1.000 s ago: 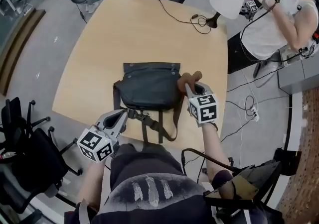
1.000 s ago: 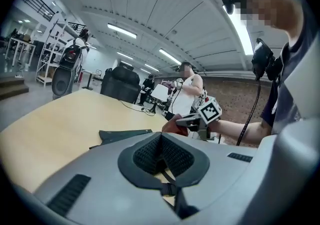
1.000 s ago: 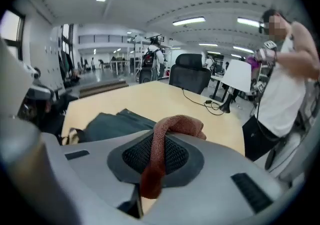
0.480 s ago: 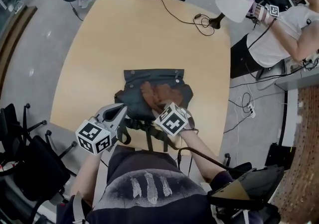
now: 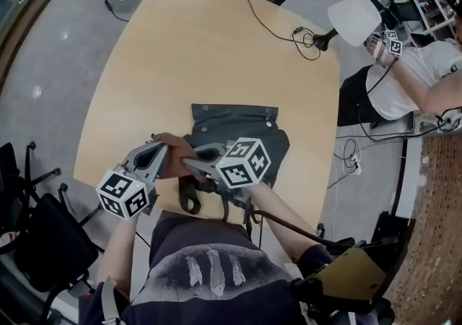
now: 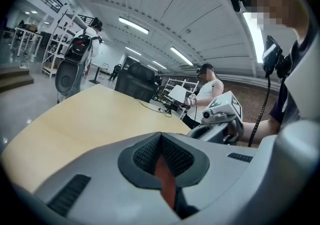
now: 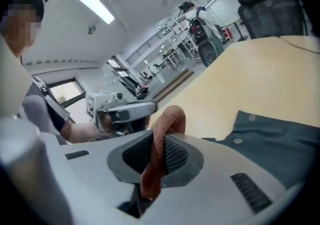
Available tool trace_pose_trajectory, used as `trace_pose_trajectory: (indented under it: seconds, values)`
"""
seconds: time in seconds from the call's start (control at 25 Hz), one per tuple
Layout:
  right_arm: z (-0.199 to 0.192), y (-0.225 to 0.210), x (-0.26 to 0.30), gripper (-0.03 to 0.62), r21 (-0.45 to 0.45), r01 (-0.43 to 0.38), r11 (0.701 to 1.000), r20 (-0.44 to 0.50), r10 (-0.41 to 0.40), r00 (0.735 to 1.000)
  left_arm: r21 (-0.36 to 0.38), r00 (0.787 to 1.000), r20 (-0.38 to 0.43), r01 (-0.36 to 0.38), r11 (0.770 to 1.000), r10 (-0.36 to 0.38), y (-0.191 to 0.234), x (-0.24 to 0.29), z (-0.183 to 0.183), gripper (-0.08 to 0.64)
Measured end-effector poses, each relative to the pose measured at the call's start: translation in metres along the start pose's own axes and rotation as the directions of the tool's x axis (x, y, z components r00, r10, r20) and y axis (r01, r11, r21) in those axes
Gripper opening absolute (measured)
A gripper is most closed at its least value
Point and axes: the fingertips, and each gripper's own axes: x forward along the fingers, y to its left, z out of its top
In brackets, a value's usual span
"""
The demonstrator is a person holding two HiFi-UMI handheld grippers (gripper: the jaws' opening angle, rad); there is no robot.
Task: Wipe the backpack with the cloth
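We've got both claws pinched tight on the brown cloth (image 5: 175, 149). Our left claw (image 5: 164, 156) is clamped on it with just a thin reddish strip showing between the jaws. Our right claw (image 7: 155, 164) grips it too, with a fold sticking up above the jaws. The dark backpack (image 5: 242, 125) lies flat near the tabletop's (image 5: 202, 49) close edge, and the cloth sits at its near-left corner.

Pale wooden table (image 5: 180, 49) under me. Dark backpack (image 5: 238, 125) flat near my edge, black cable (image 5: 303, 36) coiled at far right corner — white lamp (image 5: 354, 19) seemingly standing there.
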Motion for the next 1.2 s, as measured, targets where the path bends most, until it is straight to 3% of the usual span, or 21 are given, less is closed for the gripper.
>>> trace_pose_trajectory:
  seconds: [0.08, 0.12, 0.2, 0.28, 0.44, 0.64, 0.8, 1.0, 1.08, 1.2]
  values:
    - [0.001, -0.047, -0.006, 0.032, 0.024, 0.164, 0.986, -0.007, -0.164, 0.986, -0.016, 1.0, -0.006, -0.018, 1.0, 0.018, 0.009, -0.006, -0.004, 0.006]
    - [-0.004, -0.07, -0.012, 0.033, 0.021, 0.252, 0.967, -0.037, -0.252, 0.967, -0.019, 1.0, -0.011, -0.021, 1.0, 0.021, 0.011, -0.008, -0.006, 0.006]
    - [-0.022, -0.108, -0.029, 0.033, -0.017, 0.395, 0.918, -0.119, -0.394, 0.911, -0.022, 1.0, -0.019, -0.02, 1.0, 0.02, 0.011, -0.01, -0.01, 0.006]
    - [-0.04, -0.132, -0.049, 0.032, -0.05, 0.479, 0.876, -0.175, -0.48, 0.86, -0.025, 1.0, -0.026, -0.011, 1.0, 0.01, 0.007, -0.009, -0.013, 0.006]
    - [-0.06, -0.161, -0.099, 0.032, -0.032, 0.576, 0.817, -0.186, -0.571, 0.8, -0.016, 0.998, -0.054, 0.039, 0.999, -0.04, -0.009, 0.008, -0.019, 0.006]
    - [-0.08, -0.201, -0.181, 0.033, -0.022, 0.7, 0.714, -0.196, -0.69, 0.697, 0.008, 0.989, -0.102, 0.11, 0.994, -0.108, -0.041, 0.042, -0.028, 0.006]
    - [-0.084, -0.227, -0.241, 0.032, -0.025, 0.805, 0.592, -0.193, -0.793, 0.578, 0.017, 0.977, -0.154, 0.15, 0.989, -0.145, -0.06, 0.065, -0.037, 0.006]
    - [-0.047, -0.23, -0.286, 0.032, 0.011, 0.862, 0.508, -0.034, -0.861, 0.508, 0.016, 0.971, -0.175, 0.168, 0.986, -0.162, -0.072, 0.073, -0.043, 0.006]
    - [-0.033, -0.231, -0.282, 0.034, -0.036, 0.88, 0.474, 0.006, -0.88, 0.474, 0.01, 0.971, -0.182, 0.156, 0.988, -0.152, -0.069, 0.073, -0.047, 0.006]
    - [-0.019, -0.24, -0.256, 0.032, -0.194, 0.9, 0.39, 0.036, -0.914, 0.404, 0.002, 0.972, -0.187, 0.143, 0.99, -0.14, -0.065, 0.072, -0.051, 0.006]
